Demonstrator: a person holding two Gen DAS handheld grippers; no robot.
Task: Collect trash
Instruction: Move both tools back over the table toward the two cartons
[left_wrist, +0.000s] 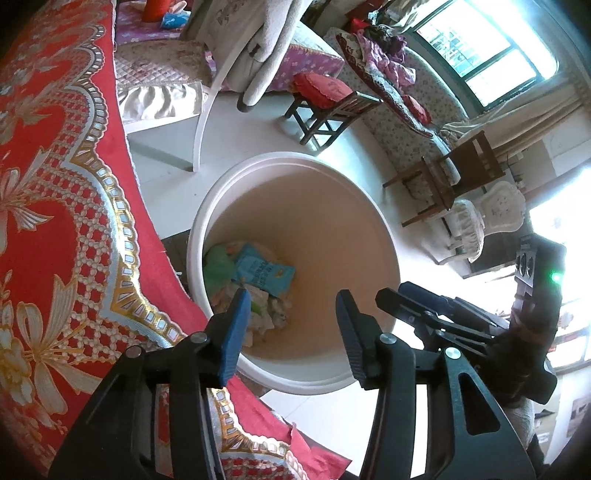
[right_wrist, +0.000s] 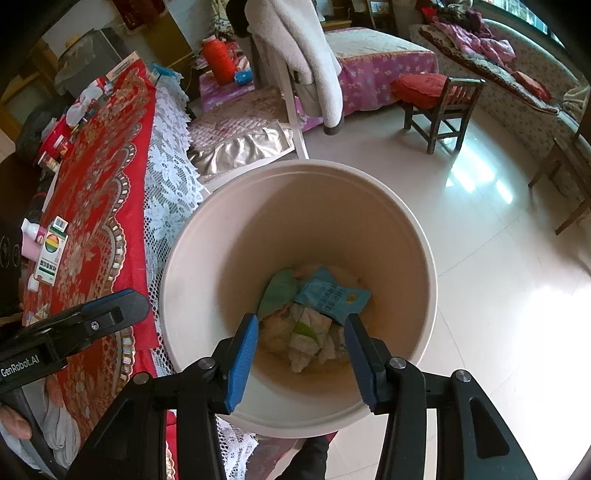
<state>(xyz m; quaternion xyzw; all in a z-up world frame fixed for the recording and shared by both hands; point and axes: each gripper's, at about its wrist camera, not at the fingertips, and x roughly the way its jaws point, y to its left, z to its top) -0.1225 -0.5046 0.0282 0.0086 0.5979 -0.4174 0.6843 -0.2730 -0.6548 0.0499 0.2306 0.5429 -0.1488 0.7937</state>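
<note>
A white round trash bin (left_wrist: 295, 162) stands on the floor beside the table and also shows in the right wrist view (right_wrist: 295, 171). Inside lie a blue snack wrapper (left_wrist: 264, 275), a green bag (left_wrist: 218, 264) and crumpled paper; the wrapper also shows in the right wrist view (right_wrist: 332, 295). My left gripper (left_wrist: 291, 325) is open and empty above the bin. My right gripper (right_wrist: 301, 350) is open and empty over the bin's mouth. The right gripper shows in the left wrist view (left_wrist: 424, 306), beside the bin.
The table with a red and gold cloth (left_wrist: 55, 221) is left of the bin. On it are a medicine box (right_wrist: 50, 254) and a pink bottle (right_wrist: 31, 240). A white chair with a coat (right_wrist: 295, 55), a small wooden stool (right_wrist: 439, 99) and a sofa stand beyond.
</note>
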